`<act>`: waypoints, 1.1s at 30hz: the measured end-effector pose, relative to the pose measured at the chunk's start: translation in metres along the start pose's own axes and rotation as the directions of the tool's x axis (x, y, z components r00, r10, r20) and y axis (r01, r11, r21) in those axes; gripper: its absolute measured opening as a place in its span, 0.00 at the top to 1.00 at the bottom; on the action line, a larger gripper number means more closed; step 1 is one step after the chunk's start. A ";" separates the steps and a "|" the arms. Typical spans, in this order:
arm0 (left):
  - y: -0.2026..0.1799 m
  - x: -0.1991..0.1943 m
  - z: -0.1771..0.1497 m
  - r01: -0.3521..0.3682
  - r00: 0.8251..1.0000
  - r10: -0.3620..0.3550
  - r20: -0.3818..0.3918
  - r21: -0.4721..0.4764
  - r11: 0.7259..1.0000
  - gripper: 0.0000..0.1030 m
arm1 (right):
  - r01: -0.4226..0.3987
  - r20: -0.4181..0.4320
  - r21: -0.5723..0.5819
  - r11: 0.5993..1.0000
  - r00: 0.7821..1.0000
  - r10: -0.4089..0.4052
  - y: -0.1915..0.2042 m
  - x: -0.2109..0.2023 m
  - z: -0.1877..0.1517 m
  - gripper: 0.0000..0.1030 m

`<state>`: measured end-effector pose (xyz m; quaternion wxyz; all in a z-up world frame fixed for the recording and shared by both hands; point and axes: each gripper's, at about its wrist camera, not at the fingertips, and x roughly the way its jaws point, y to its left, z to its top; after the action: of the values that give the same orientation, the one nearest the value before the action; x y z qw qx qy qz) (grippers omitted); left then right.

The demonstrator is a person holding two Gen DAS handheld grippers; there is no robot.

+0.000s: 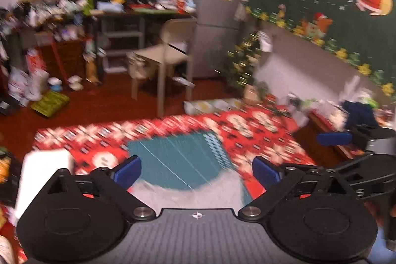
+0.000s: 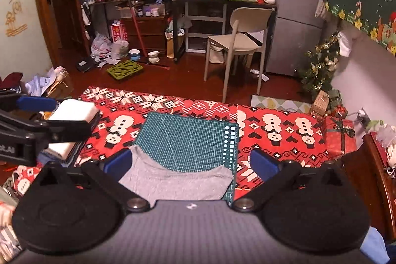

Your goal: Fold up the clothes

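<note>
I see a gray shirt (image 2: 173,181) low in the middle of the right view, lying flat on a green mat (image 2: 190,140) on the red surface (image 2: 284,130). It could be waiting for a fold or already folded small; I cannot tell. My right gripper (image 2: 190,165) and left gripper (image 1: 196,171) both have fingers wide apart, holding nothing. The left view is blurry.

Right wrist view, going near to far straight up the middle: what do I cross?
Grey knit garment → green gridded cutting mat → red snowman-patterned cloth → dark red floor → beige plastic chair → dark cluttered desk.
</note>
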<state>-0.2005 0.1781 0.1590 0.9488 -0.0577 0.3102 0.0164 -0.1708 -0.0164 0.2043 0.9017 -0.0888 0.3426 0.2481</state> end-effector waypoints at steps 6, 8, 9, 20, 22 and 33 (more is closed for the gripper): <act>0.003 0.033 0.013 -0.117 0.993 0.119 0.022 -0.063 0.991 0.03 | 0.042 0.004 0.056 0.998 0.999 -0.043 -0.011 0.030 0.025 0.01; 0.011 0.048 0.007 -0.128 0.991 0.131 0.022 -0.090 0.988 0.03 | 0.069 0.014 0.028 0.997 0.998 -0.069 -0.010 0.044 0.024 0.01; 0.016 0.058 0.004 -0.126 0.992 0.126 -0.003 -0.105 0.987 0.04 | 0.076 0.005 0.007 0.997 0.997 -0.076 -0.010 0.054 0.022 0.01; 0.066 0.153 -0.049 0.025 0.965 -0.071 -0.252 -0.182 0.983 0.68 | -0.087 -0.235 0.018 0.996 0.968 0.089 -0.017 0.183 -0.030 0.49; 0.075 0.171 -0.059 0.051 0.950 -0.109 -0.293 -0.200 0.979 0.83 | -0.103 -0.273 0.054 0.993 0.955 0.114 -0.023 0.208 -0.045 0.74; 0.074 0.219 -0.092 0.210 0.889 -0.273 -0.368 -0.201 0.957 0.96 | -0.155 -0.344 0.170 0.973 0.916 0.206 -0.066 0.300 -0.091 0.93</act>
<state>-0.0831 0.2397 -0.0513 0.8546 -0.1719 0.4818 -0.0896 0.0033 0.0123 -0.0636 0.8009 -0.0377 0.5250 0.2856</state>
